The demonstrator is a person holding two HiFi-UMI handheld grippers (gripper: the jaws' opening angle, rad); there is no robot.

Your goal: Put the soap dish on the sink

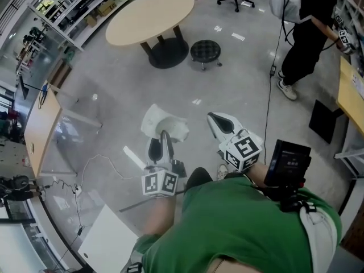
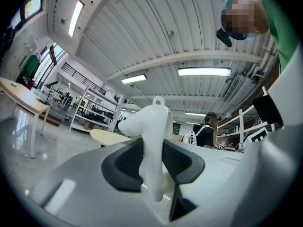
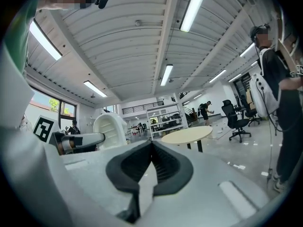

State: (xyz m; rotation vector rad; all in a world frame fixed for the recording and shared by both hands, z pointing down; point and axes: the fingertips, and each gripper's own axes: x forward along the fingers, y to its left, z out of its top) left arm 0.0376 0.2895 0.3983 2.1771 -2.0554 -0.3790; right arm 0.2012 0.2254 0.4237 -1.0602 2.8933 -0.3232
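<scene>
The white soap dish is held out in front of me over the grey floor, and my left gripper is shut on it. In the left gripper view the soap dish stands on edge between the two dark pads of the left gripper. My right gripper is level beside it on the right, shut with nothing in it. In the right gripper view the right gripper has its pads pressed together, and the soap dish shows at the left. No sink is in view.
A round beige table and a black stool stand ahead. Another person stands at the top right beside a desk. A long desk lies at the left, shelving at the back left, and a white board on the floor.
</scene>
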